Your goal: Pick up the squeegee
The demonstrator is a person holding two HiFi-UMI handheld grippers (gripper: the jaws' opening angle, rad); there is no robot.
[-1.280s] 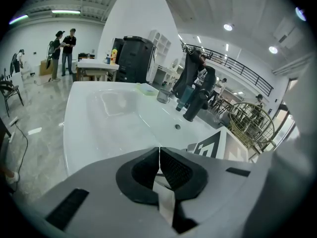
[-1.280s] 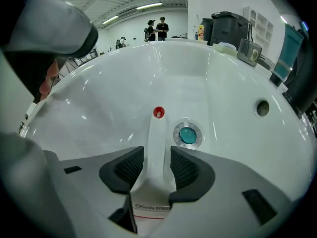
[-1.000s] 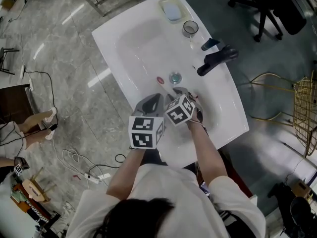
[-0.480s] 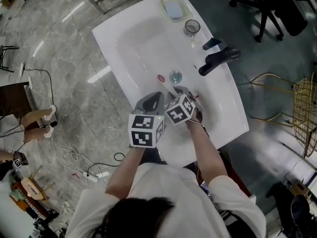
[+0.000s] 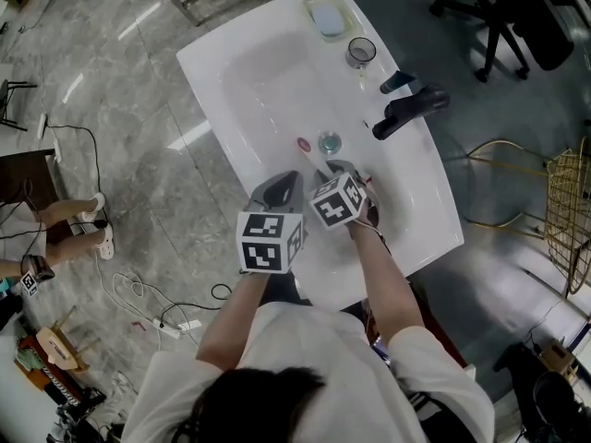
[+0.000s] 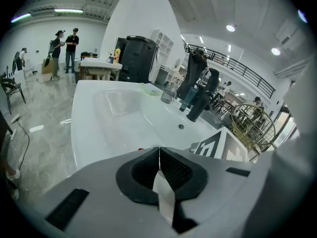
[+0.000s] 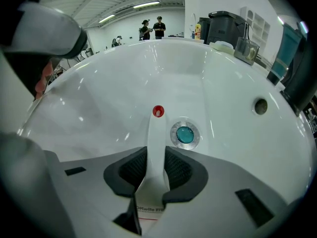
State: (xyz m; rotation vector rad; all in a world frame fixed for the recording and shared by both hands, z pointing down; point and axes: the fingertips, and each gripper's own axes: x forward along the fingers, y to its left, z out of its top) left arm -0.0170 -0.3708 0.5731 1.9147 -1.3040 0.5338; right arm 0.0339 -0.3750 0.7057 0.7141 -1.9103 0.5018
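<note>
My right gripper (image 7: 157,175) has just been closing its jaws, and they clasp the white handle of the squeegee (image 7: 157,133). The handle runs out from between the pads to a red tip over the floor of the sink (image 7: 99,93), just beside the drain (image 7: 184,134). My left gripper (image 6: 159,170) hangs close alongside over the basin's near side, jaws pressed together with nothing between them.

The only readable print is on the white squeegee (image 7: 155,162). On its wide end, seen in the right gripper view, small dark letters look like "OKwife". The few characters after them are too small and too hidden to make out.
</note>
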